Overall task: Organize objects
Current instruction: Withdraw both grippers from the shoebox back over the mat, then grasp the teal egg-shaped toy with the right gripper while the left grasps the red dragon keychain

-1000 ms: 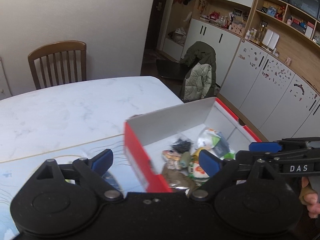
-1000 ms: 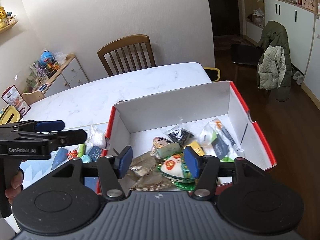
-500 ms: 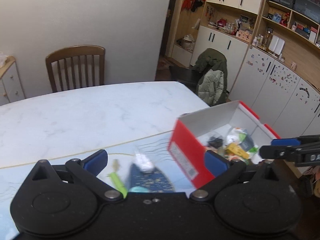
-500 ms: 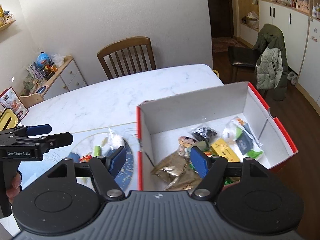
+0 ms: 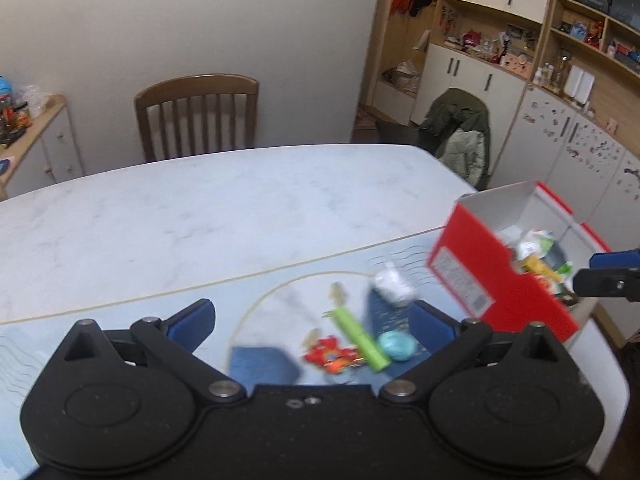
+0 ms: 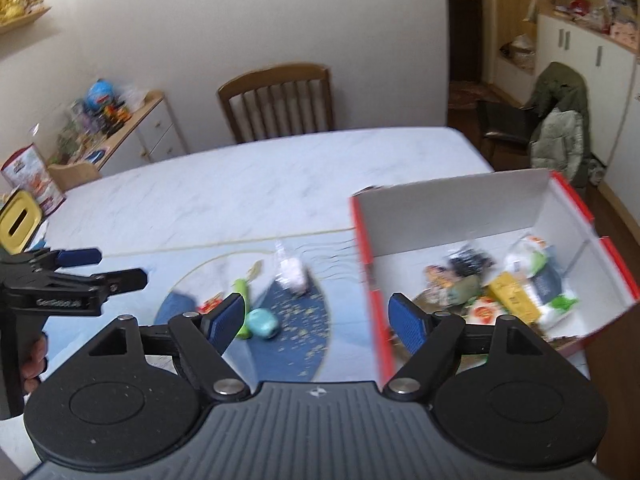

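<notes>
Tools point(image 5: 310, 320) point(image 6: 316, 322) now farther left of red box point(image 6: 472, 216).

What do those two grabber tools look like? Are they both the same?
Nearly. Each gripper is black plastic with two round discs, silver pivot bolts and blue ribbed finger pads. The left gripper has a smooth black body; the right gripper has a grey ridged one. Seen side-on, the left one carries white lettering, too blurred to read.

Red box point(image 6: 576, 204), green tube point(image 5: 360, 334), teal egg point(image 6: 262, 323).
</notes>
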Tool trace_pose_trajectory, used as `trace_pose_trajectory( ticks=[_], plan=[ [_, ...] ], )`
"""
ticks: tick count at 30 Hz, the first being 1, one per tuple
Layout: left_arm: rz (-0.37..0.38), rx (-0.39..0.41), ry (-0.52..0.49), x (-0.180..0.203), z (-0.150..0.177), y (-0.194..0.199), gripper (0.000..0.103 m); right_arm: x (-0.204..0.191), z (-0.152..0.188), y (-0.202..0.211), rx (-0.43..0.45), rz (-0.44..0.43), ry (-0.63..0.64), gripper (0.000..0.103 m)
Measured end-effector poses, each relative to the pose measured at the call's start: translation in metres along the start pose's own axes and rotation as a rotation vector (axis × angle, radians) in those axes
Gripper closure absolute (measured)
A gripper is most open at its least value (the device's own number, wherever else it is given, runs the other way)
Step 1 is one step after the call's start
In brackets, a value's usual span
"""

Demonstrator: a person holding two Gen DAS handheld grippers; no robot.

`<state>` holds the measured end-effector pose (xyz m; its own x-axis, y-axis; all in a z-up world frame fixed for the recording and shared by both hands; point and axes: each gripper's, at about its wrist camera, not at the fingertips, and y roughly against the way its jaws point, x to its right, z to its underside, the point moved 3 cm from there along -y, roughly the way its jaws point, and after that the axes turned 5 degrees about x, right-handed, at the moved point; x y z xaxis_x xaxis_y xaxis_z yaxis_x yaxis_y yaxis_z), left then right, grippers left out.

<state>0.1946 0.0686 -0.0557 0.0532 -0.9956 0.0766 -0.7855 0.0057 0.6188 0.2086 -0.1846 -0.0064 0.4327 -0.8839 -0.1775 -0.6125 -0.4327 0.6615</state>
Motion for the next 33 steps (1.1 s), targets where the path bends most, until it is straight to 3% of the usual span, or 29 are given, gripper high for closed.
trace_pose_trajectory(
  ticks=[11, 21, 31, 33],
  plan=[
    [0.0, -0.06, 0.093, -0.04, 0.033, -0.025, 0.0, -0.04, 0.016, -0.051, -0.099, -0.032, 0.081, 0.024],
    [0.057, -0.087, 0.059, -0.028, 0.061, -0.057, 0.0, -0.045, 0.033, -0.102, -0.204, -0.007, 0.148, 0.025],
    [0.091, -0.09, -0.019, -0.008, 0.063, -0.083, 0.001, -0.047, 0.044, -0.14, -0.263, 0.0, 0.253, 0.043],
    [0.094, -0.088, -0.046, -0.003, 0.064, -0.086, 0.005, -0.047, 0.045, -0.146, -0.27, -0.003, 0.271, 0.046]
  ],
)
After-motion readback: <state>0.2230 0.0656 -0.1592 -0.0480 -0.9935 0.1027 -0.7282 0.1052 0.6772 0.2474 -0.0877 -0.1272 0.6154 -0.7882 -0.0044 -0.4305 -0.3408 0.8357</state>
